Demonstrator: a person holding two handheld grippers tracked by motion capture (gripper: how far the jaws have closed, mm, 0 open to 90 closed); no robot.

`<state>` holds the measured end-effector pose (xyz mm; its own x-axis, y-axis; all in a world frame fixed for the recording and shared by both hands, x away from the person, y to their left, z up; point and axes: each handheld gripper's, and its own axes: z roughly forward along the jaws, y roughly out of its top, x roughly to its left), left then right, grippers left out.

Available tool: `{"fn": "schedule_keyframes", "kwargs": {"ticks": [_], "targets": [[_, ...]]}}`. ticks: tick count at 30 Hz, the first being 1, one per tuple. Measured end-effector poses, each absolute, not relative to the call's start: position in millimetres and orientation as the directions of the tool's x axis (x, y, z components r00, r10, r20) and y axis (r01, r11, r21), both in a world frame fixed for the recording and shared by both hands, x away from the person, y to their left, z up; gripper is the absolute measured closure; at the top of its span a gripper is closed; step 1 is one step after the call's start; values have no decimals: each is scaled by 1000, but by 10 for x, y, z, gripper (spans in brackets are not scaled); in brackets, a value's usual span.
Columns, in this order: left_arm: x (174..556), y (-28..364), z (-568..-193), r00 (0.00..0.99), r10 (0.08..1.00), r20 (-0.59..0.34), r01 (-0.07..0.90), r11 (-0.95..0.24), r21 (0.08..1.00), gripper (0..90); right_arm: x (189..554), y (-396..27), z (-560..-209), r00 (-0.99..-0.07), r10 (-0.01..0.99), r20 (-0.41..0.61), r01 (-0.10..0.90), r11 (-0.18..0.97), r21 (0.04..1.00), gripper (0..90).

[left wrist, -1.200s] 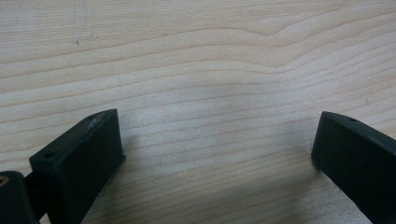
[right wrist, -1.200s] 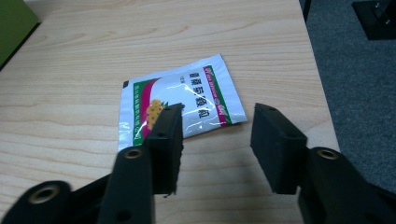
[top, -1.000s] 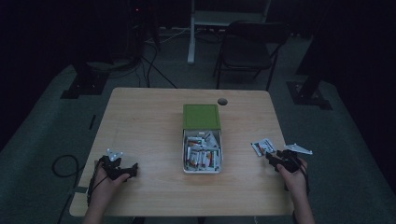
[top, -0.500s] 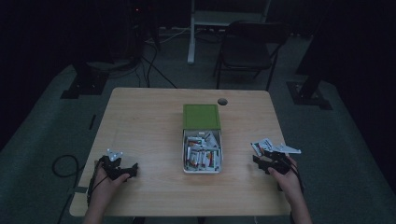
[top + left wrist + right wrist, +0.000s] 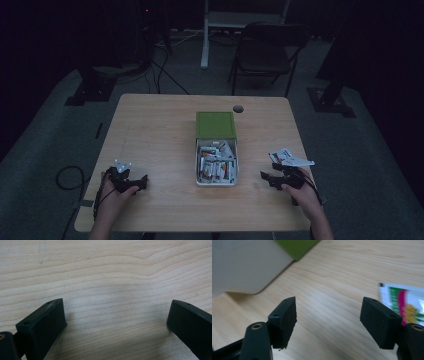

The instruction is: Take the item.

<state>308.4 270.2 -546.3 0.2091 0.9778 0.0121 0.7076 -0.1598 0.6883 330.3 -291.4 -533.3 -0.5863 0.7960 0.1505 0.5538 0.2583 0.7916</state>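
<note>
The dim room holds a dark folding chair [image 5: 265, 50] on grey floor beyond the far edge of the table [image 5: 150, 130], a pale wood top with plain grain. At its middle stands a grey box [image 5: 216, 167] with its green lid [image 5: 215, 124] swung open on the far side, packed with small sachets. A loose white packet [image 5: 290, 158] lies flat near the right edge, just beyond the right gripper [image 5: 272, 178]; it shows green and magenta print and an orange flower, its lettering too small to read. That gripper's jaws have just been opening and stand wide with bare wood between them. The left gripper [image 5: 140, 182] rests near the left corner, jaws wide over bare wood.
</note>
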Motion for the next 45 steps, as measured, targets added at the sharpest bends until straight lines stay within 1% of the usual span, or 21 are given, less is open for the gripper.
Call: {"fn": "schedule_keyframes", "kwargs": {"ticks": [9, 14, 17, 20, 26, 31, 32, 36, 38, 42, 45], "targets": [[3084, 2703, -5463, 209, 978, 12, 708, -160, 688, 23, 3252, -2789, -5322, -701, 693, 170, 499, 305, 811, 255], [3084, 2703, -5463, 209, 978, 12, 708, -160, 688, 23, 3231, -2745, -5323, -750, 644, 148, 452, 336, 826, 226], [3084, 2703, -5463, 209, 978, 12, 708, -160, 688, 24, 3225, -2721, -5336, -766, 627, 142, 443, 354, 824, 223], [3084, 2702, -5463, 209, 978, 12, 708, -160, 688, 24, 3218, -2695, -5355, -784, 606, 138, 433, 373, 821, 195], [3084, 2703, -5463, 209, 978, 12, 708, -160, 688, 24, 3195, -2652, -5410, -800, 586, 129, 431, 412, 803, 195], [3080, 2723, -5460, 214, 977, 1, 705, -156, 692, 31, 3155, -2603, -5445, -841, 537, 67, 373, 486, 790, 194], [3080, 2723, -5460, 214, 977, 1, 705, -156, 692, 30, 3155, -2603, -5445, -841, 537, 67, 373, 486, 790, 194], [3084, 2720, -5460, 221, 975, 11, 706, -168, 687, 30, 3096, -2549, -5478, -883, 469, 32, 322, 553, 768, 138], [3084, 2719, -5460, 221, 975, 11, 706, -169, 688, 30, 3092, -2536, -5482, -885, 465, 26, 319, 564, 762, 139], [3083, 2718, -5459, 221, 975, 13, 707, -169, 687, 30, 3090, -2491, -5499, -898, 439, -1, 303, 621, 723, 127], [3082, 2717, -5460, 219, 976, 12, 707, -167, 687, 30, 3095, -2481, -5500, -898, 440, 1, 305, 620, 723, 127]]}}
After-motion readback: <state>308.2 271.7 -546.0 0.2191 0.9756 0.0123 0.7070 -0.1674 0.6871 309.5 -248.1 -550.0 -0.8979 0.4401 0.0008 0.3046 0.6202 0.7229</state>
